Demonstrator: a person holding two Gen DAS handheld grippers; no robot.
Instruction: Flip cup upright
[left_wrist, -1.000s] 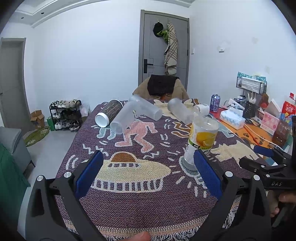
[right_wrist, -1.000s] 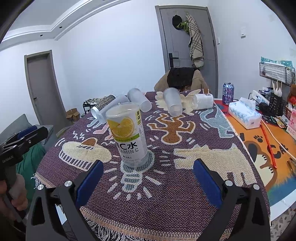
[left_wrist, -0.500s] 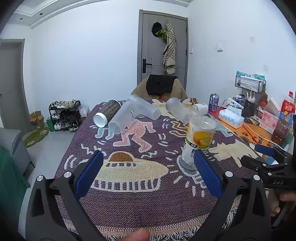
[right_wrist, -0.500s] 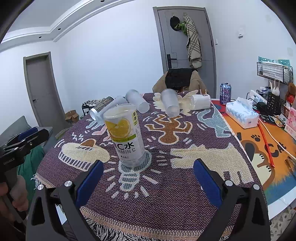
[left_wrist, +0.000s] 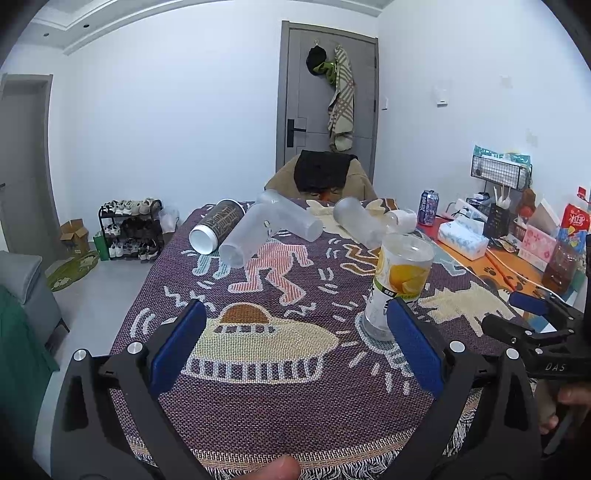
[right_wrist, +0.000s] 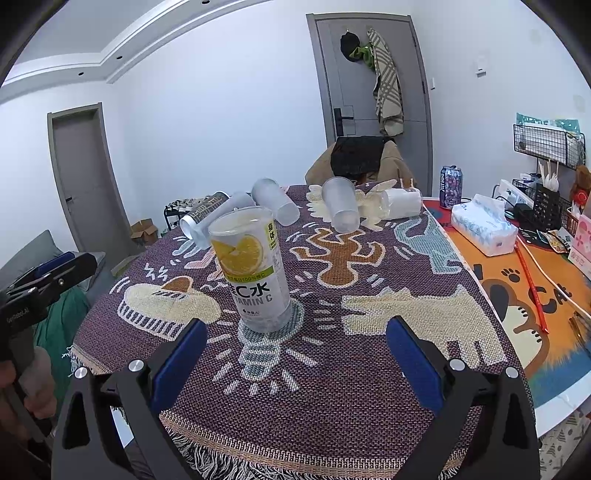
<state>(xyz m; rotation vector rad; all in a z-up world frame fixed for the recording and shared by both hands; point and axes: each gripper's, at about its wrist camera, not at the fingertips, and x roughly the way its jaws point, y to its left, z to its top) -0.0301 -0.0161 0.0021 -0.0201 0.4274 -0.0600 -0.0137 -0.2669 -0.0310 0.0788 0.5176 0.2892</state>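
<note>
I see both tools spread wide and holding nothing. My right tool (right_wrist: 291, 354) hangs low over the near edge of the table (right_wrist: 369, 398), its blue pads (right_wrist: 177, 363) well apart. The cup (right_wrist: 251, 269) with the lemon label stands upright on the lightbulb pattern just ahead of it, a little left of centre, close to the left pad but clear of it.

My left tool (left_wrist: 295, 350) is equally wide over the same edge. From there the cup (left_wrist: 400, 284) sits just beyond the right pad (left_wrist: 413, 350), which hides part of its base; I cannot tell if they touch. The right tool (left_wrist: 532, 328) shows at the far right, level with the cup.

Farther ahead of both tools, frosted cups (right_wrist: 340, 208) and a dark can (left_wrist: 218, 230) lie on their sides. A tissue box (right_wrist: 484, 230) sits off to the right.
</note>
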